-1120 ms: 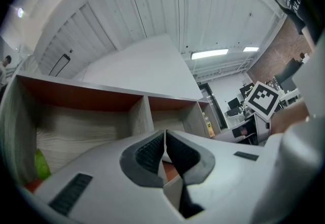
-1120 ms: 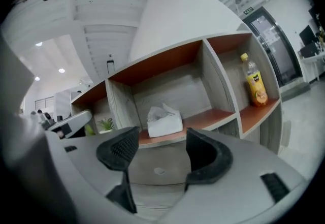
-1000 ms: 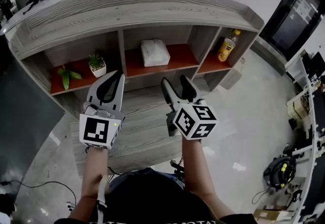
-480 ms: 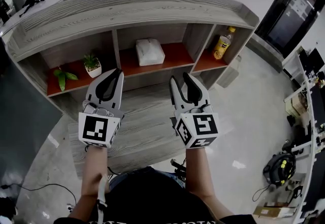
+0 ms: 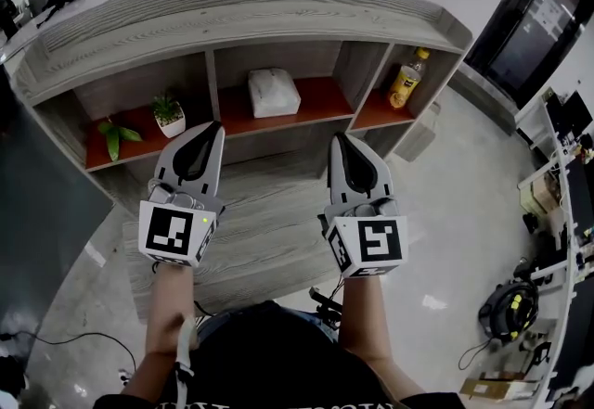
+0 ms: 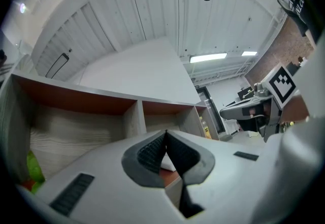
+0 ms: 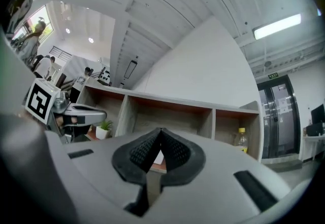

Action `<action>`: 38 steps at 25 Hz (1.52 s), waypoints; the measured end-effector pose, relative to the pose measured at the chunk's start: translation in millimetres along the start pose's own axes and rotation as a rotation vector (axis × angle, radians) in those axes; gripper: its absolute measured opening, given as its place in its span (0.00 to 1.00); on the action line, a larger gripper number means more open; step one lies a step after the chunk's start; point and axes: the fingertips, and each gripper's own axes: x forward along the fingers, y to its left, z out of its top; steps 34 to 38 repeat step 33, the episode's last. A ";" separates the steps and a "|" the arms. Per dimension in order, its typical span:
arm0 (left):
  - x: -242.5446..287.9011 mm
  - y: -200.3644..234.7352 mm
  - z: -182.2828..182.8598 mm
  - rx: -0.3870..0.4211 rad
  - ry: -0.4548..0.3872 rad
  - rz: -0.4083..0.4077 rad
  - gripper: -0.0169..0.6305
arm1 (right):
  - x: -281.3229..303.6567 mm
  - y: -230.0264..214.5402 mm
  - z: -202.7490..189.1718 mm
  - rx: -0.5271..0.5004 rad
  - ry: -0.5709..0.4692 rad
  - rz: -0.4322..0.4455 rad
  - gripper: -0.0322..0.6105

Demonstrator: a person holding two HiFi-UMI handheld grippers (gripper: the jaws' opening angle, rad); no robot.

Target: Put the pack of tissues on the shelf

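Observation:
The white pack of tissues (image 5: 273, 92) lies on the red floor of the middle compartment of the grey wooden shelf (image 5: 232, 22). Both grippers hang in front of the shelf, apart from the pack. My left gripper (image 5: 213, 127) is shut and holds nothing. My right gripper (image 5: 342, 138) has just been closing and is now shut, with nothing between its fingers. In the right gripper view a sliver of the pack (image 7: 158, 157) shows behind the closed tips (image 7: 160, 130). In the left gripper view the tips (image 6: 166, 132) meet as well.
A yellow bottle (image 5: 406, 80) stands in the right compartment. A small potted plant (image 5: 170, 115) and a leafy sprig (image 5: 113, 134) sit in the left one. A low wooden platform (image 5: 260, 231) lies below the grippers. Desks and cables (image 5: 506, 310) line the right side.
The right gripper's jaws went from wide open to shut, and it rolled upright and rose slightly. The left gripper stayed put. The tissue pack has not moved on the shelf.

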 end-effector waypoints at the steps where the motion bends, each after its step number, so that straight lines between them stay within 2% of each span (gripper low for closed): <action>1: -0.5 -0.1 1.2 0.002 -0.003 0.000 0.04 | -1.1 1.4 1.8 -0.019 -0.003 0.003 0.07; 7: -3.4 1.1 10.0 0.022 -0.019 0.010 0.04 | -6.3 5.9 12.4 -0.060 -0.035 0.008 0.07; 12: -7.0 4.3 14.1 0.020 -0.035 0.018 0.04 | -9.3 0.5 18.6 -0.031 -0.051 -0.004 0.07; 38: -7.4 1.3 29.3 0.037 -0.047 -0.005 0.05 | -13.2 -1.0 23.7 -0.041 -0.029 -0.022 0.07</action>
